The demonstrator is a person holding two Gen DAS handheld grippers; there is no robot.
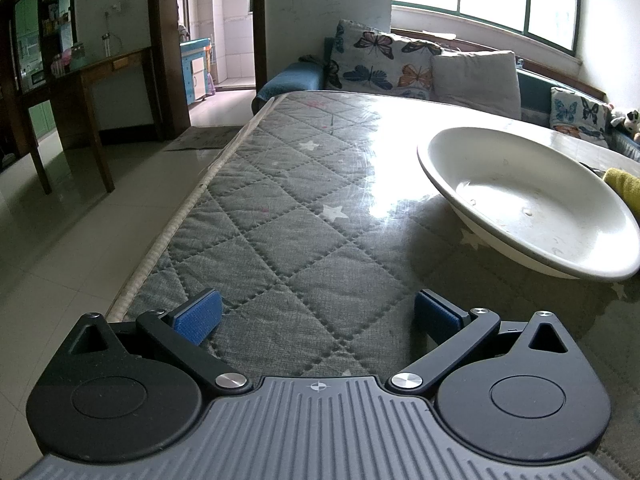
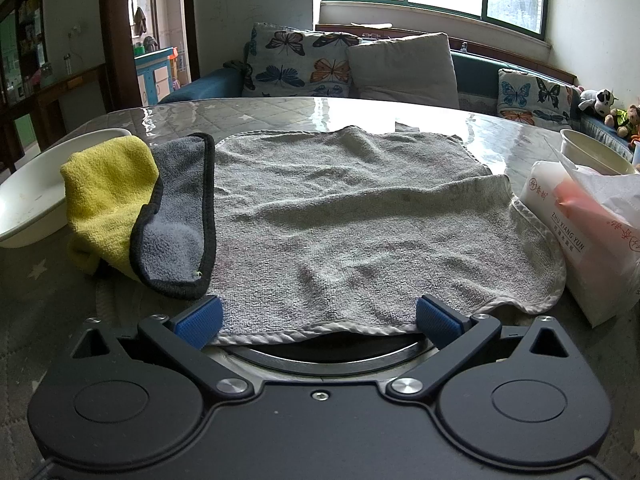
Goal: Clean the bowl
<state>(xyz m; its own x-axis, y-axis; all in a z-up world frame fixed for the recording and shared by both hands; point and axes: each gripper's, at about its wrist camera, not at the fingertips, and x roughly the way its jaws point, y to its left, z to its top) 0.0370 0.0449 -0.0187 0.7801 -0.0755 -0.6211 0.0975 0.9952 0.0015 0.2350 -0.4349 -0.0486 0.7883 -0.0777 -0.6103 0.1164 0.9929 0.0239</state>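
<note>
A wide, shallow white bowl (image 1: pixel 532 200) sits on the table to the right of my left gripper (image 1: pixel 318 314), with small specks and drops on its inside. That gripper is open over the quilted cover, holding nothing. In the right wrist view the same bowl (image 2: pixel 28 196) shows at the far left. A folded yellow and grey cloth (image 2: pixel 140 208) lies against its rim. My right gripper (image 2: pixel 318 318) is open at the near edge of a spread grey towel (image 2: pixel 360 224), empty. A dark round object under that towel edge is mostly hidden.
A glossy sheet covers the quilted grey table (image 1: pixel 288 208); its left edge drops to the tiled floor. A tissue pack (image 2: pixel 588 236) and a small white bowl (image 2: pixel 592 152) stand at the right. A sofa with cushions (image 2: pixel 352 64) runs behind the table.
</note>
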